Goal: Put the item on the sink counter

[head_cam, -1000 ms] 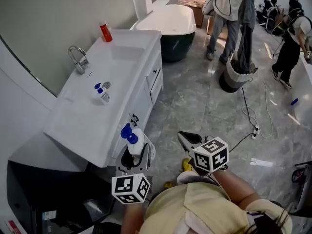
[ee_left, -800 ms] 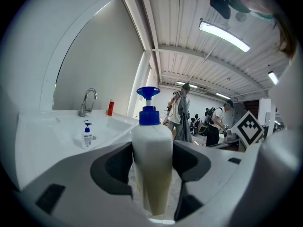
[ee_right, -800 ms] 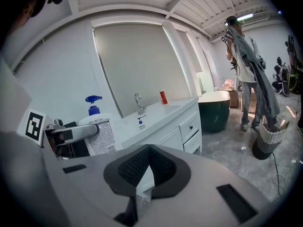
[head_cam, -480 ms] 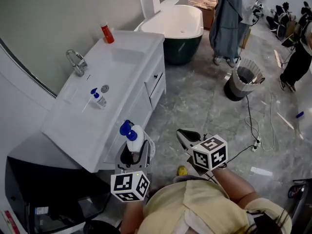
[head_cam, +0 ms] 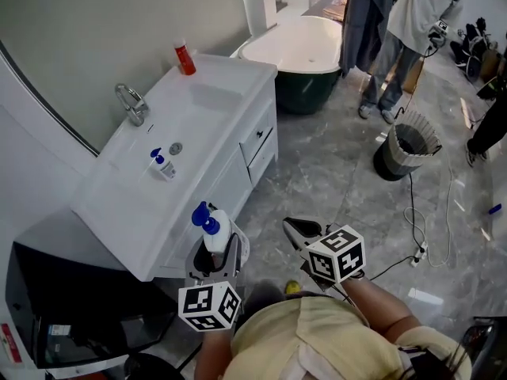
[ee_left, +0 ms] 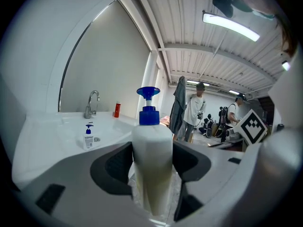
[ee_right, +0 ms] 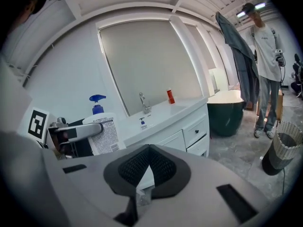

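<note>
White blue-pump bottle (ee_left: 151,164), upright.

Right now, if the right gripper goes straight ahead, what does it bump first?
Most likely the white cabinet front below the sink counter. The right gripper aims there, nothing between, though depth is unclear.

White pump bottle (head_cam: 220,233), blue top, beside the white sink counter (head_cam: 198,117); red bottle (head_cam: 184,58) on its far end; grey marbled floor (head_cam: 333,172).

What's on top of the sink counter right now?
A faucet, a small blue-pump bottle, a red bottle at the far end. The left gripper holds a large pump bottle, not yet there. Nothing there is covered.
</note>
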A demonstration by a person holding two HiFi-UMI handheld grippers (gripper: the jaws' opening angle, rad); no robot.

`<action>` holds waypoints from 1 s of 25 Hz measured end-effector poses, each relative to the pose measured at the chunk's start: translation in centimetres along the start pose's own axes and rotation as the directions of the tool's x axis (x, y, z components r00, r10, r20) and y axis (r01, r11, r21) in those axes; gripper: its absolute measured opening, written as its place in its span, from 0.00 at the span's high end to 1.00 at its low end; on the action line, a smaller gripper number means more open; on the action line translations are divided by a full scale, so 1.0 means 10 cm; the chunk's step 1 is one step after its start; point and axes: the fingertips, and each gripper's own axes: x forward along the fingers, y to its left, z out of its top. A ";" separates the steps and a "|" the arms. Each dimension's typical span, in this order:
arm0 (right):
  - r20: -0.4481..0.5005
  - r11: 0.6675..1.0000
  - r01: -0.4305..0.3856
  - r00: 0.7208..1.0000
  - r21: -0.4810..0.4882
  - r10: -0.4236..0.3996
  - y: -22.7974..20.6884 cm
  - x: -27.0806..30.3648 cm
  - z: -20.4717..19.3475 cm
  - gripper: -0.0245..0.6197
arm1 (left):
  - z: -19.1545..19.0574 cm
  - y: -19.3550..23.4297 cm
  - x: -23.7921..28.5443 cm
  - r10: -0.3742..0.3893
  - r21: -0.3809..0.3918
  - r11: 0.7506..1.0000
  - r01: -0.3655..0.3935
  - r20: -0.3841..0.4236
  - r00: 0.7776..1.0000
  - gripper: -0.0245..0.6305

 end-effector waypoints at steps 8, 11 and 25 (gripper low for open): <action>-0.009 1.000 -0.019 1.000 -0.001 0.019 -0.11 0.10 0.05 0.93 | 0.01 0.01 0.14 0.027 0.002 1.000 -0.027 -0.015 1.000 0.54; -0.021 1.000 -0.023 1.000 -0.003 0.023 -0.17 0.17 0.07 0.93 | 0.03 0.02 0.24 0.029 -0.002 1.000 -0.029 -0.016 0.999 0.54; -0.065 0.999 -0.046 0.997 -0.015 0.045 -0.47 0.65 0.35 0.93 | 0.23 0.21 0.91 0.025 -0.015 1.000 -0.025 -0.020 0.999 0.54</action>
